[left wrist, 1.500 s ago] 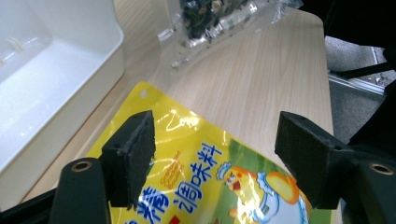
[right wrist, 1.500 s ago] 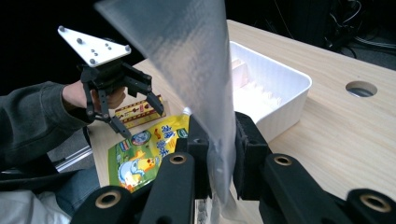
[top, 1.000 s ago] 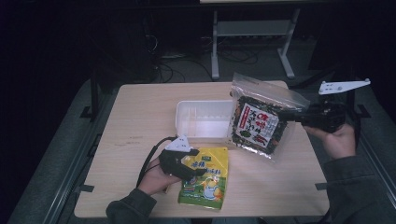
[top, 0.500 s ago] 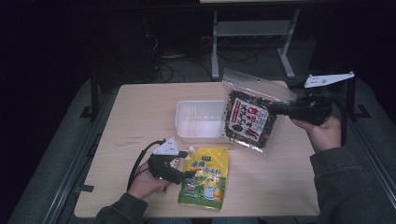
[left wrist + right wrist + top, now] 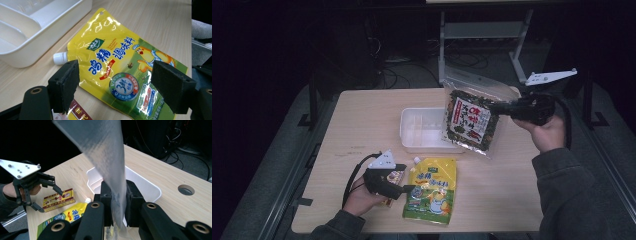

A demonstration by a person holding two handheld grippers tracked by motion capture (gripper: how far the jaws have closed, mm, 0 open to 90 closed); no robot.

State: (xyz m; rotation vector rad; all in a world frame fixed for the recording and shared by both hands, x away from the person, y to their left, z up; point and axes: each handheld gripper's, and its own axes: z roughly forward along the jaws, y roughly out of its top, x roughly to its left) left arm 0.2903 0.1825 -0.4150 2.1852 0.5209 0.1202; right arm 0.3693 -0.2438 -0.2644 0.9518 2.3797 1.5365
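Holding the seaweed bag point(image 5: 472, 122) upright above the white tray point(image 5: 422, 131) near the tabletop's far right corner, your right gripper point(image 5: 504, 109) pinches its edge, long axis vertical. Your left gripper point(image 5: 409, 189) stands open over the yellow pouch point(image 5: 432, 192), whose spout points to the tray.

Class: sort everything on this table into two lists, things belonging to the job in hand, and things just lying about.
In the job:
- clear plastic bag of dark dried food with a red-and-white label, clamped in the right claw
- white plastic divided tray
- yellow spouted seasoning pouch, under the open left claw

Lying about:
- small red-and-gold box
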